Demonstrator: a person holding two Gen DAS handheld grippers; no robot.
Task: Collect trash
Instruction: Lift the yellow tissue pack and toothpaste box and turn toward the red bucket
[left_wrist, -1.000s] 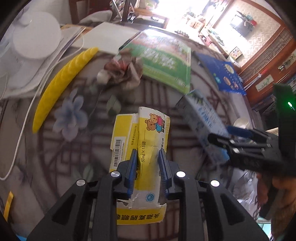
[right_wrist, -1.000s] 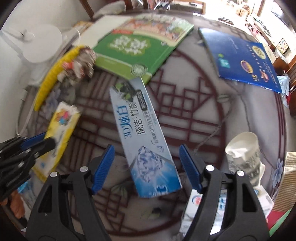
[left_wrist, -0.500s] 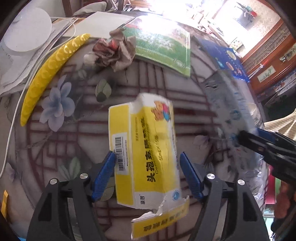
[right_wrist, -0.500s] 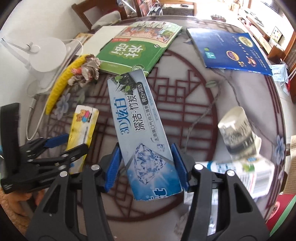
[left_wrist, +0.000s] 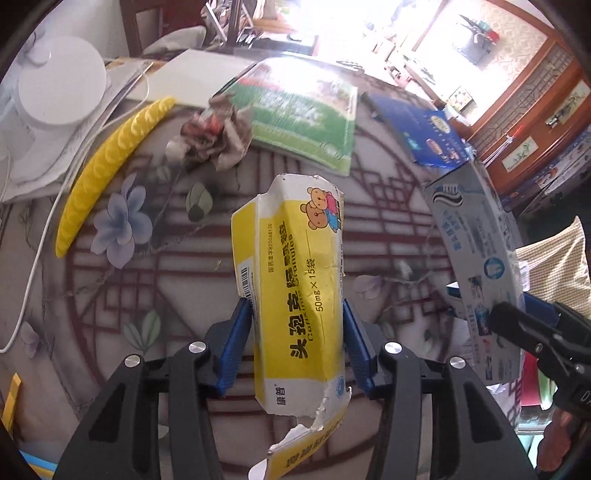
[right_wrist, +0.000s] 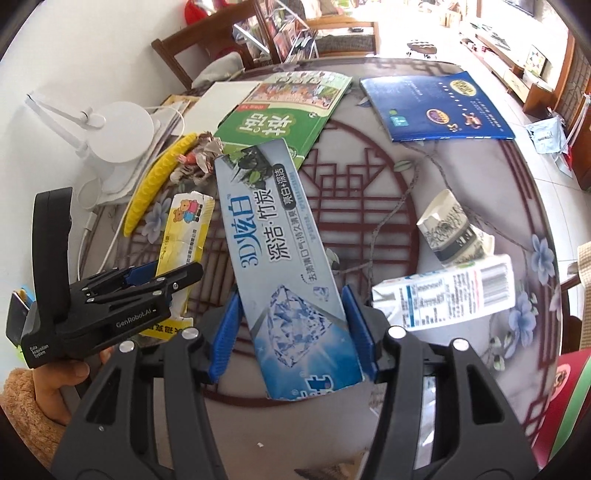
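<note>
Above the patterned surface (right_wrist: 461, 177), left hand-held gripper (left_wrist: 295, 350), just closing, clamps the yellow box (left_wrist: 295, 295) and right hand-held gripper (right_wrist: 291, 332) the toothpaste box (right_wrist: 280, 258); hold both firmly and lift clear of the carton (right_wrist: 450, 295).

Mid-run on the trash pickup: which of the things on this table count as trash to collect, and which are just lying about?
Trash:
torn yellow cardboard medicine box, in the left gripper
blue-grey toothpaste carton, in the right gripper
crumpled wrapper
crushed paper cup
white milk carton

Lying about:
green book
blue book
yellow ridged curved strip
white desk lamp
</note>
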